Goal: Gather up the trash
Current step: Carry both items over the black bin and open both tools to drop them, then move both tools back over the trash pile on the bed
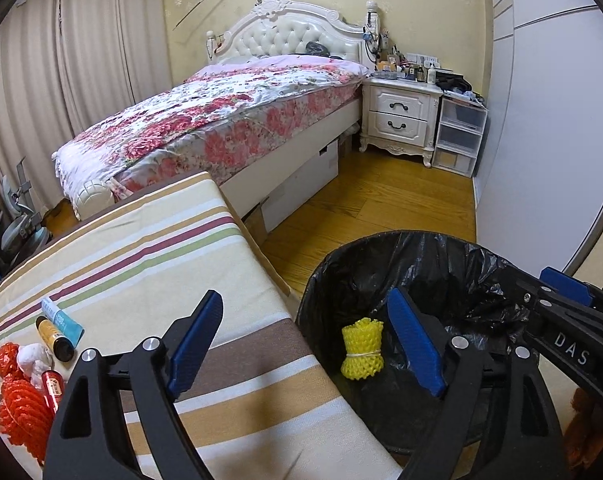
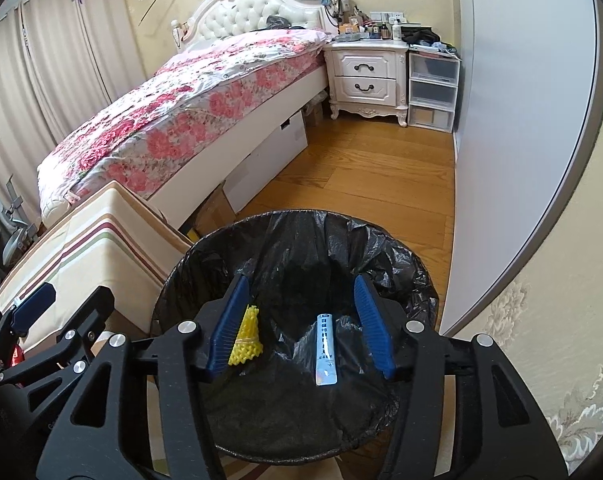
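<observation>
A bin with a black liner [image 1: 341,276] [image 2: 401,264] stands on the floor beside a striped cloth-covered table [image 1: 149,264]. A yellow foam net [image 1: 362,350] [image 2: 247,338] and a white-blue tube [image 2: 326,350] lie inside the bin. My left gripper [image 1: 305,340] is open and empty, straddling the table edge and the bin. My right gripper [image 2: 301,322] is open and empty above the bin; it also shows in the left wrist view [image 1: 569,312]. On the table's left lie a blue-white tube [image 1: 63,322], a yellow-black bottle [image 1: 55,340], a red can [image 1: 53,388], a white crumpled item [image 1: 33,358] and red foam nets [image 1: 21,408].
A bed with a floral cover [image 1: 221,120] stands behind the table. A white nightstand [image 1: 401,116] and plastic drawers [image 1: 459,136] are at the back. A grey wardrobe door [image 2: 521,140] lines the right. Wooden floor [image 2: 361,172] lies between.
</observation>
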Demonstrator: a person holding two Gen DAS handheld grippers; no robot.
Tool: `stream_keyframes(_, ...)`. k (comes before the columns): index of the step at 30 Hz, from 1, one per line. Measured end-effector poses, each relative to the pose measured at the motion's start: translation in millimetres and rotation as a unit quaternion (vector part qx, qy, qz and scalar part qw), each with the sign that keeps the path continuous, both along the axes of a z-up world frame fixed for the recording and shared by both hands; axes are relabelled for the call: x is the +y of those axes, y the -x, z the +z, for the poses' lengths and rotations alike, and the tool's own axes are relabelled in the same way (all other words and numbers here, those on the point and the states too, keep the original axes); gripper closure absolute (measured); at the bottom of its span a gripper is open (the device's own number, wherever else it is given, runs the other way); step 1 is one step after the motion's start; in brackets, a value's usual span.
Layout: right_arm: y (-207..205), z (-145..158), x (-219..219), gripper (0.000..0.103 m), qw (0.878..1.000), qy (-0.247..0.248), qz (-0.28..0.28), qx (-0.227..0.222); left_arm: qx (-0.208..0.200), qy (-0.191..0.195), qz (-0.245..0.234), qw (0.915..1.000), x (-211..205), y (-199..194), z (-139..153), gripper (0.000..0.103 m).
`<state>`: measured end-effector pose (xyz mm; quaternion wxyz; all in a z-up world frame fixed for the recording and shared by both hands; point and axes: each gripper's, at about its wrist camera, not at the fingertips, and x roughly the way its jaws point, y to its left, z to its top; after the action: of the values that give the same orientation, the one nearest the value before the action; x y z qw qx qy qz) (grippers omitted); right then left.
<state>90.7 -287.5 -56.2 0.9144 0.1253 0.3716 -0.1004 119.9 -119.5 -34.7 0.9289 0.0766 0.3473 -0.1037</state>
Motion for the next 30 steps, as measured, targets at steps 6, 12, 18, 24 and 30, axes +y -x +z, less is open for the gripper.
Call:
stream_keyframes(6,9.3,1.3,13.7,0.046,1.0,0.006,0.011,0.004,-0.005,-0.009,0.009,0.9999,11.4,13.6,6.2,0.021)
stream_keyframes(12,23.3,1.8,39.4,0.046,0.999,0.013,0.04,0.011,-0.003,-0.016,0.019,0.9997,33.8,35.2,11.5,0.021)
stream_keyframes(18,40.0,4.4,68.9,0.046,0.997,0.01,0.073,0.012,-0.005,-0.02,0.039,0.999,66.7,63.4,16.5,0.021)
stream_keyframes(24,54.5,12.6,102.5,0.046,0.994,0.014,0.112,0.004,-0.007,-0.019,0.076,0.9969,111.9,90.3,19.7,0.021)
stream_keyframes(30,66.3,19.2,142.5,0.046,0.987,0.02,0.16,0.0,-0.007,-0.021,0.125,0.9919,164.7,115.0,21.0,0.021)
